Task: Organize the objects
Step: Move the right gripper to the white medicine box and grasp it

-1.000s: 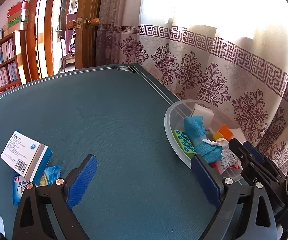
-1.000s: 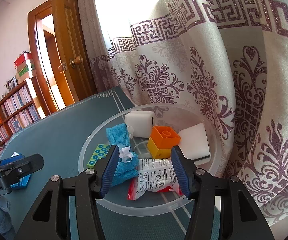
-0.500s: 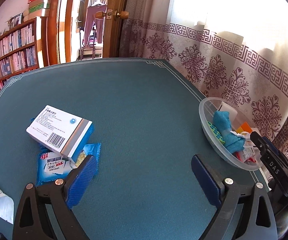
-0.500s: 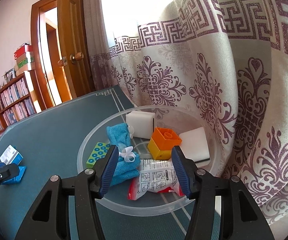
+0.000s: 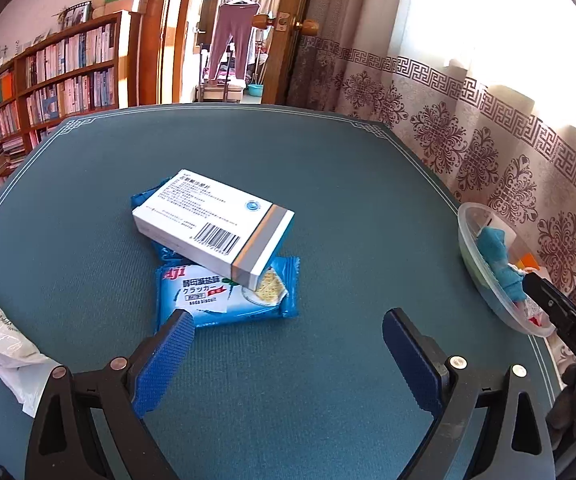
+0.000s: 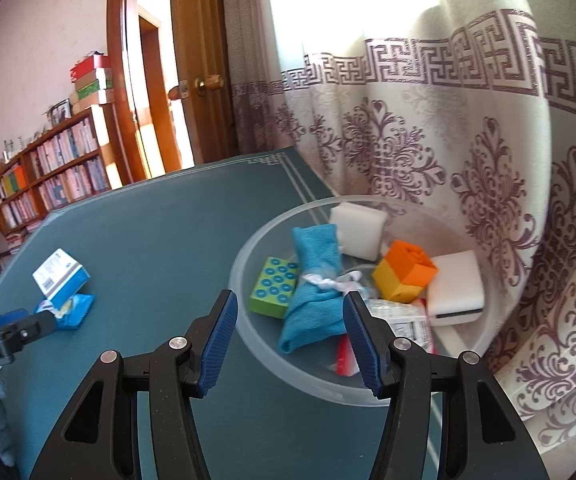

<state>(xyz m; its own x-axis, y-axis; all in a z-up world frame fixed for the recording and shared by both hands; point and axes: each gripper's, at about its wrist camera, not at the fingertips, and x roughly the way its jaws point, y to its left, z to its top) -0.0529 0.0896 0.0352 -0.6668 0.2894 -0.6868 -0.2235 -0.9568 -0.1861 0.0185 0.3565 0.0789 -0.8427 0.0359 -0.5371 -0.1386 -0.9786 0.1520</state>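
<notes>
Your left gripper [image 5: 288, 344] gapes empty; medicine box [image 5: 214, 226] overlaps cracker packet [image 5: 224, 296], crumpled plastic bag [image 5: 0, 336] beside; right gripper [image 6: 288, 336] parted, empty, over bowl [image 6: 248, 344].

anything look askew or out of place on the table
The white medicine box lies tilted across the blue cracker packet instead of flat on the table. Both are still outside the clear bowl, which already holds the other items.
</notes>
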